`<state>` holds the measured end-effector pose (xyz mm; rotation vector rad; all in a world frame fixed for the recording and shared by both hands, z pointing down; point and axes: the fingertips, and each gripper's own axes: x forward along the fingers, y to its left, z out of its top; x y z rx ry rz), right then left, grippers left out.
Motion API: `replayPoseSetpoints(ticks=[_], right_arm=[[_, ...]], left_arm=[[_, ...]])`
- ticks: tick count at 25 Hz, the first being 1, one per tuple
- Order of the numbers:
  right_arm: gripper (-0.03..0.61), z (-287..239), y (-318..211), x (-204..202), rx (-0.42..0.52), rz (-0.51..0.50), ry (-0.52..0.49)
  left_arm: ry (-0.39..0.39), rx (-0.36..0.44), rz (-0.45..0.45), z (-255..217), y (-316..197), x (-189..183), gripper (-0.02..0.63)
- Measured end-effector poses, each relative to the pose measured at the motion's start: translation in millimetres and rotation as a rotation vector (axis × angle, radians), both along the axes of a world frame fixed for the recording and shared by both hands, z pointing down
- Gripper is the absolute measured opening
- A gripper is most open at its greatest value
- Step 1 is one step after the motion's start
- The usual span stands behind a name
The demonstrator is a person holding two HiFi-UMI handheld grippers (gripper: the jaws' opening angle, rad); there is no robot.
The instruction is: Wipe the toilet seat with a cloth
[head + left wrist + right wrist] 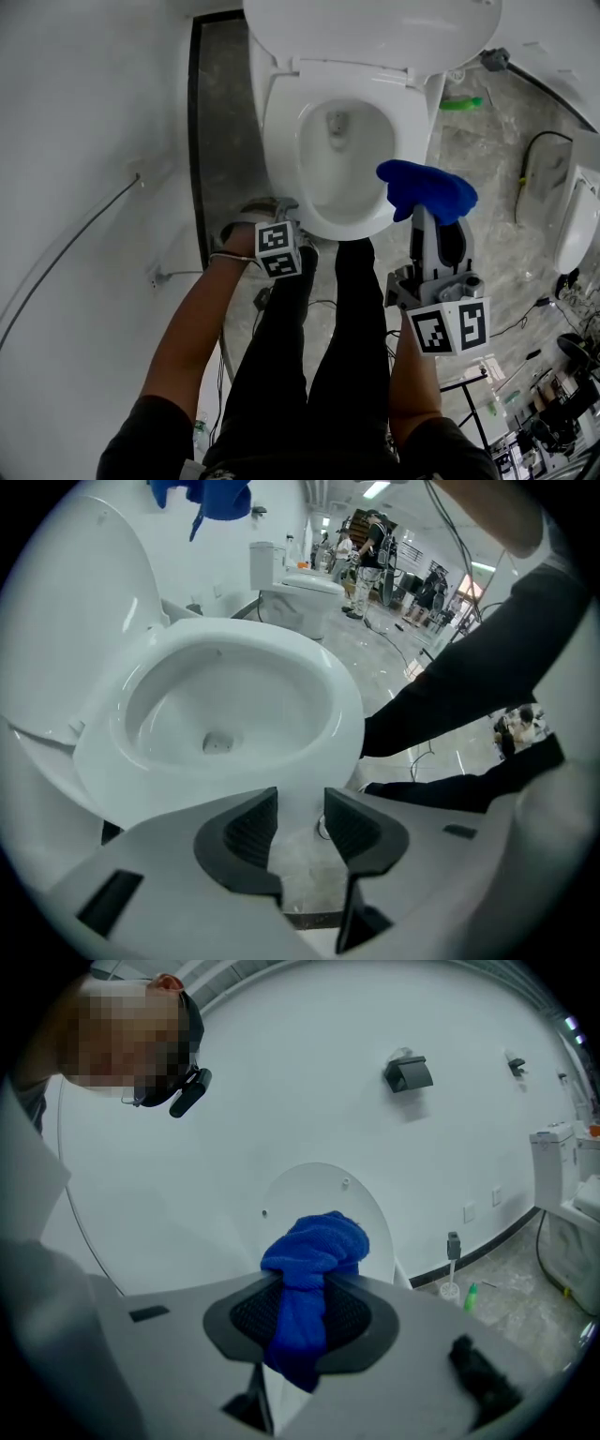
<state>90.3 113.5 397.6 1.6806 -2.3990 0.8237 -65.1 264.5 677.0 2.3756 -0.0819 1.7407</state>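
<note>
A: Head view first. Any writing?
B: Just the black-and-white square markers on the two cubes (278,249). No letters I can read.
A: Containers?
B: The bowl (339,155) is white inside, with the drain opening at the back. The lid (375,28) is up. A green bottle (461,103) lies on the floor (487,150) to the right of the toilet; I can't see its label or what's in it.
A: And the task items?
B: The toilet seat (279,131) is down. The blue cloth (427,190) is bunched in the right gripper (425,212) over the seat's right front edge. I can't tell if it touches.
A: And the left?
B: The left gripper (281,208) is at the seat's front left edge, pointing down.
A: Left gripper view?
B: Its jaws stand apart with a fairly narrow gap. Nothing is between them, only floor and the front of the seat (323,682) beyond. The cloth (211,494) is at the top edge. The person's black-clad legs (469,686) are at the right, and a second toilet (300,588) stands far back.
A: Right gripper view?
B: The jaws are clamped on the cloth (314,1260). One wad sticks up past the tips and the tail hangs below the pads. The lid (370,1208) is behind it, and the bottle (472,1296) is low on the right.
</note>
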Motion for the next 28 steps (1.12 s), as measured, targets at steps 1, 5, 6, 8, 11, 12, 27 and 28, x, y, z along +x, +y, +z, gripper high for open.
replayPoseSetpoints(ticks=[1,5,6,8,11,12,27,28], right_arm=[[0.087,3,0,0,-0.006,-0.006,0.0],[0.087,16,-4,-3,-0.027,-0.04,0.011],[0.087,21,-7,-5,-0.032,-0.051,0.012],[0.087,29,-13,-13,-0.042,-0.079,0.007],[0.087,32,-25,-30,-0.039,-0.139,0.006],[0.087,33,-31,-37,-0.034,-0.161,0.007],[0.087,182,-120,-145,-0.209,-0.452,0.167],[0.087,193,-125,-150,-0.223,-0.462,0.181]], left_arm=[[-0.003,0.0,-0.015,1,-1,0,0.151],[0.0,0.002,-0.101,4,-5,-1,0.11],[0.01,0.001,-0.141,3,-8,-1,0.098],[0.052,0.002,-0.269,-2,-14,-2,0.076],[0.19,0.032,-0.542,-25,-33,3,0.041],[0.248,0.037,-0.643,-36,-42,3,0.03],[0.459,0.28,-1.326,-124,-206,-49,0.011],[0.455,0.292,-1.324,-124,-215,-49,0.011]])
